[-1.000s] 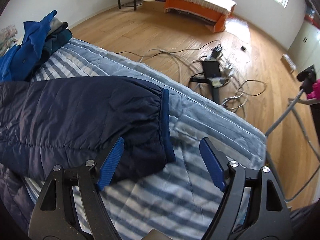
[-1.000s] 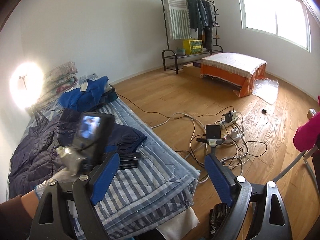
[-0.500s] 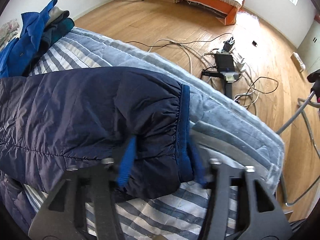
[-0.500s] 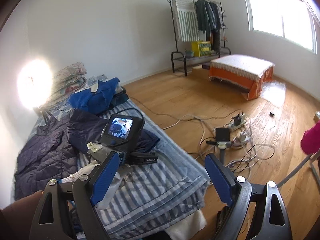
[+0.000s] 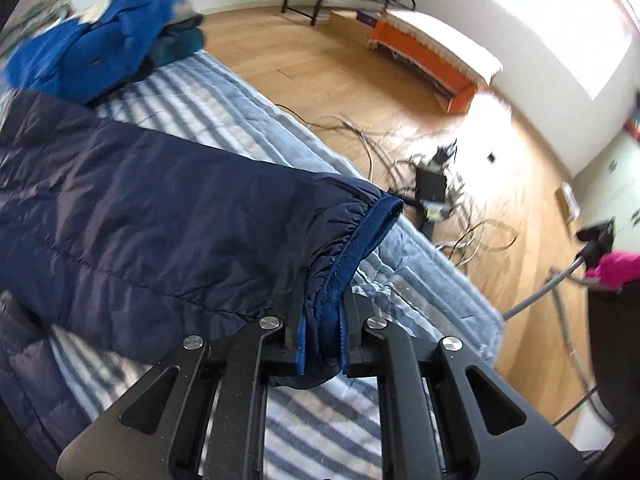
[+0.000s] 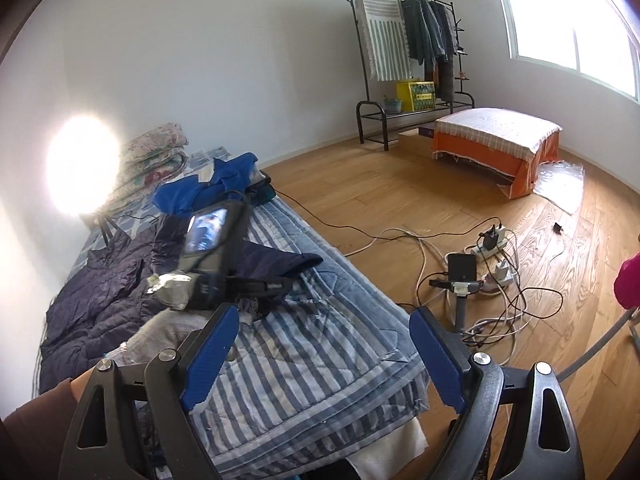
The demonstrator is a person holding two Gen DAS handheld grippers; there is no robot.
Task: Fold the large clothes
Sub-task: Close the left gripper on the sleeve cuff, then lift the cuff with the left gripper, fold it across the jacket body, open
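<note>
jacket: navy quilted puffer jacket (image 5: pixel 132 216), spread on the striped quilt (image 5: pixel 320 432); body lies toward the wall side of the quilt, one sleeve runs out toward its floor-side edge
sleeve: cuff (image 5: pixel 360 240) with blue elastic trim is lifted off the quilt, rest of the sleeve drapes back to the body
left gripper: (image 5: pixel 320 332) jaws closing, pads pressing on the bunched cuff; fabric and trim pinched between them
right gripper: (image 6: pixel 320 356) jaws wide apart, nothing between them, hovering over the near end of the quilt
handling: judged light and soft, padded so it springs back; shell looks slick, so a thin pinch could slide out
sag: no stiffness, anything unsupported will hang and drag along the quilt
where to grip: cuff trim is a good hold, the elastic and seam give a ridge the pads can bite behind
second hold: for the body folds I'd take hem or shoulder seam, not mid-panel; puffy panels just squash and slip
step: looks like sleeve fold-in, cuff to be carried back over the body
progress: early, the body is flat and unfolded on the quilt
risk: pulling the cuff too far may drag the whole jacket across the quilt, since it is light
clutter: blue clothes pile (image 5: pixel 100 40) at the far end of the quilt, beyond the jacket; cables (image 6: pixel 480 264) on the floor beside the quilt
</note>
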